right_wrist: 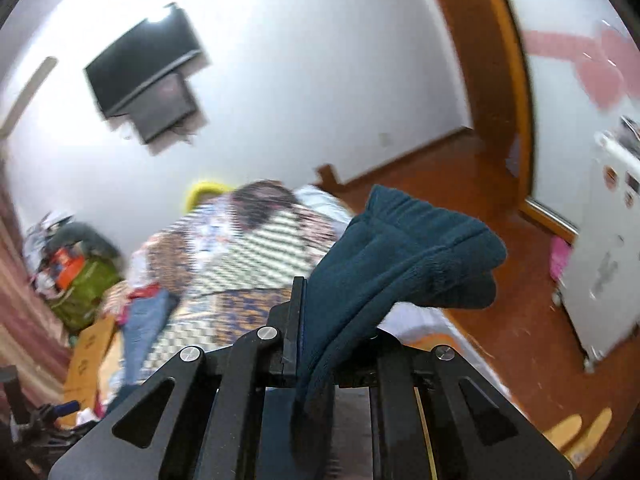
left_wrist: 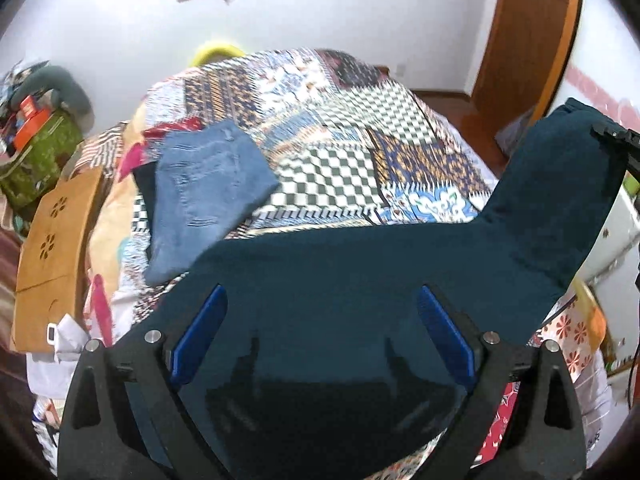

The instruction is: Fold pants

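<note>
The dark teal fleece pants hang in the air above the near edge of the bed, stretched between the two tools. The right gripper is clenched on a bunched fold of the cloth, which spills out past its fingers and droops to the right in the right wrist view; in the left wrist view that same tool shows at the far right, holding the raised end of the garment. The left gripper has its blue pads standing wide apart, and the cloth lies across and in front of them. Whether anything is pinched there cannot be told from these views; the jaws read as released, with the fabric draped over them.

The material looks soft, thick and light, a fleece that sags freely and bunches where it is squeezed. It should not slip much, but it will not hold a crease on its own, so a fold will likely need laying flat on the patchwork quilt and smoothing. Good places to take hold seem to be the hems or the waistband, at edges where layers line up, not mid-panel.

A folded pair of blue jeans lies toward the left edge of the bed.
</note>
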`<state>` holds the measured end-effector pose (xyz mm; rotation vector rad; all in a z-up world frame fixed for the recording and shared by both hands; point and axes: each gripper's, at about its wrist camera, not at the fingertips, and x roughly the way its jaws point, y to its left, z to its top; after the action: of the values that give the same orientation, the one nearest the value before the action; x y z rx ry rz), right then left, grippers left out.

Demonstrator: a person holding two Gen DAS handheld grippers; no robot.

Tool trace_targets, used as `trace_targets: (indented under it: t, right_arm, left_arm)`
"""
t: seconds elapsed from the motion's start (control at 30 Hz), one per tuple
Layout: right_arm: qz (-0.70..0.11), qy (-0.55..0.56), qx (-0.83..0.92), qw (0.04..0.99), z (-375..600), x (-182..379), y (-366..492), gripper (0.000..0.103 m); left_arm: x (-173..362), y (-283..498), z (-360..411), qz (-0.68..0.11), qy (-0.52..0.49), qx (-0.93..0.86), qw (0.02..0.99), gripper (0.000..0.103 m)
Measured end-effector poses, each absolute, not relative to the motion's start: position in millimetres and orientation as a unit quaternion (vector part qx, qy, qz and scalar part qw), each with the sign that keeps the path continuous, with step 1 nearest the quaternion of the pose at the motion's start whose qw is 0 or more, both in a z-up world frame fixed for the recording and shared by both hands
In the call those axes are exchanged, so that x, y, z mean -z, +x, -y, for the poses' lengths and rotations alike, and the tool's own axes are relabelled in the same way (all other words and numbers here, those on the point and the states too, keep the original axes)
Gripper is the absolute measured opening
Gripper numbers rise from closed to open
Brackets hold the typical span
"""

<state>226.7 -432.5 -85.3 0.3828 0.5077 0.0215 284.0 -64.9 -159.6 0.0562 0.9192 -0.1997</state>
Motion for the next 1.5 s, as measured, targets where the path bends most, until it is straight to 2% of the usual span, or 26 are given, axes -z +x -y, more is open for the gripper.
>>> trace_targets:
  t: [0.13, 0.27, 0.7, 0.93, 1.0, 1.07, 1.17, 1.37, 1.5]
  right_arm:
    - [-0.245, 0.148, -0.062, 0.956, 378.0, 69.3, 227.3, 0.008]
    - [-0.262, 0.115, -0.111, 0.952, 320.8, 77.3, 232.2, 0.008]
    - [-0.438, -0.007, -0.227, 0.870, 184.5, 192.0, 231.9, 0.010]
    - [-0.479, -0.034, -0.237, 0.844, 179.7, 202.7, 220.2, 0.020]
    - [-0.484, -0.022, -0.253, 0.838, 184.5, 197.5, 216.9, 0.028]
    - [-0.482, -0.007, -0.266, 0.834, 189.0, 189.8, 212.4, 0.040]
    - [-0.466, 0.003, -0.277, 0.840, 195.9, 179.3, 202.4, 0.047]
    - [-0.409, 0.013, -0.234, 0.882, 239.9, 153.0, 191.9, 0.055]
    - [-0.401, 0.020, -0.176, 0.899, 273.4, 157.1, 194.7, 0.056]
  left_arm:
    - [147.0, 271.1, 34.6, -0.425, 0.013, 0.085, 0.901, 0.097]
    - [142.5, 261.9, 8.3, -0.423, 0.000, 0.070, 0.904, 0.097]
    - [156.8, 221.7, -47.5, -0.430, -0.036, 0.028, 0.902, 0.097]
    - [159.0, 223.0, -40.7, -0.434, -0.046, 0.033, 0.899, 0.097]
    - [155.6, 224.7, -33.5, -0.432, -0.040, 0.039, 0.900, 0.097]
    - [152.2, 228.2, -26.2, -0.430, -0.033, 0.043, 0.901, 0.097]
    - [145.9, 235.6, -12.5, -0.426, -0.027, 0.054, 0.903, 0.097]
    - [140.7, 254.4, 30.1, -0.436, -0.018, 0.090, 0.895, 0.097]
    - [150.5, 265.5, 72.8, -0.461, -0.002, 0.119, 0.879, 0.097]
